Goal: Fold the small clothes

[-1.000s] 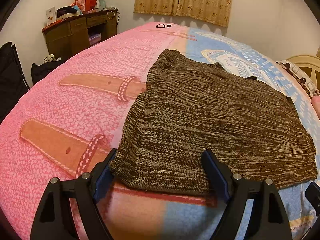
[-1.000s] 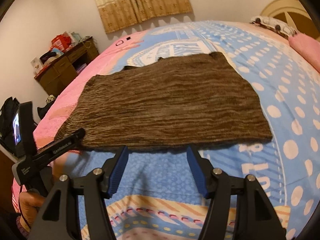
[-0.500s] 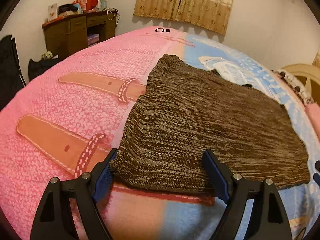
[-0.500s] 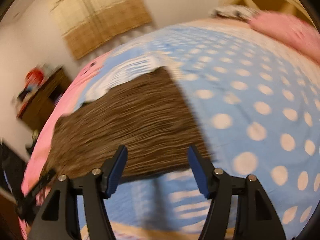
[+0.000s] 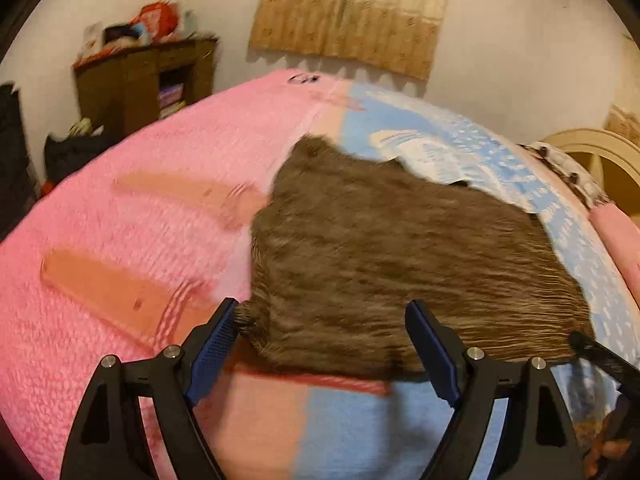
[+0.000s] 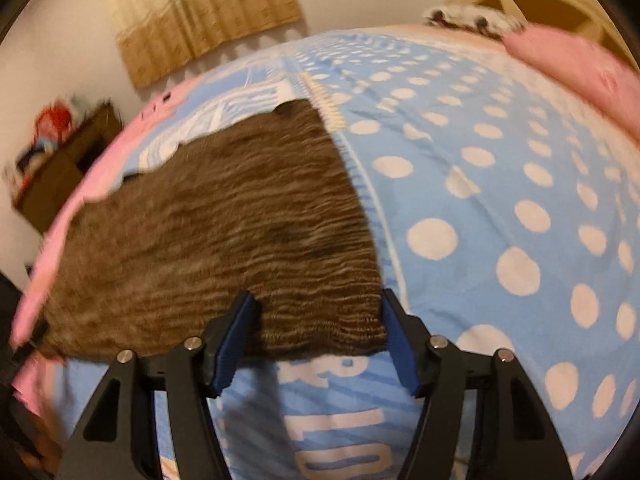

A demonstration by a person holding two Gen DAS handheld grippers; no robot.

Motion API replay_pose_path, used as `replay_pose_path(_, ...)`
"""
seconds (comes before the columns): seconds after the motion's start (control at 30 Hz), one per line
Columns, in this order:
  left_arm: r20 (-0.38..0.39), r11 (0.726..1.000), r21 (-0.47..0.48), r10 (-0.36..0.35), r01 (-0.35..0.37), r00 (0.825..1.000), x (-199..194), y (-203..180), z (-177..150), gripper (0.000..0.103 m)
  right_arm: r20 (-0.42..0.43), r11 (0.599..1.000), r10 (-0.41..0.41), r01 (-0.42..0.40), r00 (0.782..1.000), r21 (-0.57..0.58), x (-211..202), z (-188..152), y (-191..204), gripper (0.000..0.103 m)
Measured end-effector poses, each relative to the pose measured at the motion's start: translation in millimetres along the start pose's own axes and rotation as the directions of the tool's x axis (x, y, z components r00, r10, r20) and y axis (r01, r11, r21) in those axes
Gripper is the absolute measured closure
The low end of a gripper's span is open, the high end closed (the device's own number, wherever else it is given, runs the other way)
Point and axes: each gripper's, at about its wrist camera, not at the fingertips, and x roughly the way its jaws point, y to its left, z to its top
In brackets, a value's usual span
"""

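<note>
Your right gripper (image 6: 316,334) has swung over to brown knit's (image 6: 224,232) lower-right corner; left gripper (image 5: 320,344) stays at lower-left corner. Both tongs released, straddling hem. You're set to pinch.

Both wrist views, somewhat blurred, look low across the bed (image 5: 168,216), sharing the brown garment (image 5: 400,264) up close.

Garment (image 5: 400,256) brown w/ tan streaks. Bedspread (image 6: 500,184) lt blue w/ white dots, pink (image 5: 132,216) w/ orange straps. Curtain (image 5: 352,12) beige/tan.
</note>
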Motion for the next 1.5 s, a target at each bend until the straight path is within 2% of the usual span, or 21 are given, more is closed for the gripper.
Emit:
replay_pose_path(0.03, 0.011, 0.999, 0.032, -0.025, 0.025, 1.0, -2, -10, 5, 0.019, -0.001, 1.0, 0.013, -0.013, 1.0, -0.017, 0, 0, 2, 0.072)
replay_pose_path(0.07, 0.014, 0.998, 0.052, -0.037, 0.037, 0.999, -3, -16, 8, 0.019, -0.014, 0.998, 0.053, -0.053, 0.998, -0.018, 0, 1, 2, 0.08)
replay_pose_path(0.17, 0.022, 0.991, 0.125, -0.047, 0.044, 0.999, 1, -38, 21, 0.019, -0.056, 0.982, 0.182, -0.178, 0.982, 0.067, 0, 7, -6, 0.083)
replay_pose_path(0.2, 0.022, 0.99, 0.138, -0.046, 0.042, 0.999, 6, -45, 28, 0.019, -0.045, 0.958, 0.267, -0.26, 0.963, 0.124, -4, 8, -14, 0.083)
replay_pose_path(0.23, 0.015, 0.989, 0.141, -0.047, 0.045, 0.999, 10, -49, 31, 0.019, -0.029, 0.939, 0.313, -0.305, 0.949, 0.157, -8, 9, -19, 0.083)
replay_pose_path(0.27, -0.011, 0.988, 0.145, -0.054, 0.055, 0.998, 21, -57, 39, 0.019, -0.016, 0.934, 0.322, -0.315, 0.947, 0.168, -11, 10, -21, 0.083)
replay_pose_path(0.37, -0.026, 0.988, 0.142, -0.056, 0.059, 0.998, 40, -73, 50, 0.019, 0.02, 0.931, 0.303, -0.3, 0.953, 0.206, -12, 9, -35, 0.07)
replay_pose_path(0.43, -0.023, 0.987, 0.16, -0.029, 0.032, 0.999, 54, -80, 55, 0.019, 0.043, 0.926, 0.274, -0.276, 0.961, 0.257, -11, 11, -48, 0.034)
replay_pose_path(0.47, -0.03, 0.987, 0.159, -0.022, 0.027, 0.999, 65, -82, 57, 0.019, 0.072, 0.916, 0.276, -0.285, 0.959, 0.282, -10, 14, -56, 0.03)
replay_pose_path(0.53, -0.056, 0.99, 0.142, -0.013, 0.021, 0.998, 83, -81, 56, 0.019, 0.105, 0.905, 0.279, -0.298, 0.955, 0.303, -7, 26, -64, 0.03)
replay_pose_path(0.6, -0.096, 0.992, 0.121, -0.006, 0.018, 0.995, 99, -78, 51, 0.019, 0.104, 0.909, 0.27, -0.289, 0.957, 0.302, 2, 40, -65, 0.03)
replay_pose_path(0.63, -0.129, 0.994, 0.105, -0.007, 0.021, 0.992, 107, -75, 47, 0.019, 0.091, 0.912, 0.269, -0.284, 0.959, 0.296, 10, 48, -62, 0.03)
replay_pose_path(0.73, -0.14, 0.992, 0.127, 0.005, 0.013, 0.99, 108, -78, 46, 0.019, 0.014, 0.919, 0.289, -0.281, 0.957, 0.277, 43, 66, -51, 0.03)
replay_pose_path(0.77, -0.14, 0.99, 0.143, 0.018, 0.002, 0.99, 109, -80, 45, 0.018, -0.019, 0.93, 0.27, -0.255, 0.963, 0.265, 54, 68, -46, 0.03)
replay_pose_path(0.8, -0.137, 0.988, 0.154, 0.029, -0.007, 0.99, 108, -83, 45, 0.018, -0.011, 0.947, 0.229, -0.22, 0.973, 0.233, 55, 68, -38, 0.031)
replay_pose_path(0.87, -0.136, 0.985, 0.17, 0.047, -0.024, 0.99, 108, -86, 44, 0.017, -0.033, 0.972, 0.161, -0.152, 0.986, 0.179, 53, 67, -25, 0.039)
replay_pose_path(0.9, -0.136, 0.985, 0.171, 0.05, -0.026, 0.99, 109, -87, 43, 0.016, -0.04, 0.975, 0.151, -0.142, 0.988, 0.172, 52, 65, -24, 0.049)
replay_pose_path(1.0, -0.134, 0.984, 0.176, 0.062, -0.038, 0.989, 109, -88, 43, 0.015, -0.055, 0.968, 0.186, -0.173, 0.981, 0.184, 48, 60, -29, 0.069)
replay_pose_path(1.13, -0.131, 0.983, 0.178, 0.069, -0.045, 0.989, 110, -86, 43, 0.014, -0.077, 0.94, 0.261, -0.235, 0.962, 0.246, 51, 60, -42, 0.082)
replay_pose_path(1.23, -0.13, 0.984, 0.175, 0.065, -0.042, 0.989, 111, -86, 43, 0.014, -0.08, 0.922, 0.29, -0.257, 0.954, 0.289, 56, 64, -42, 0.084)
replay_pose_path(1.5, -0.131, 0.984, 0.174, 0.064, -0.04, 0.989, 111, -85, 44, 0.013, -0.084, 0.947, 0.237, -0.211, 0.968, 0.241, 42, 78, -17, 0.088)
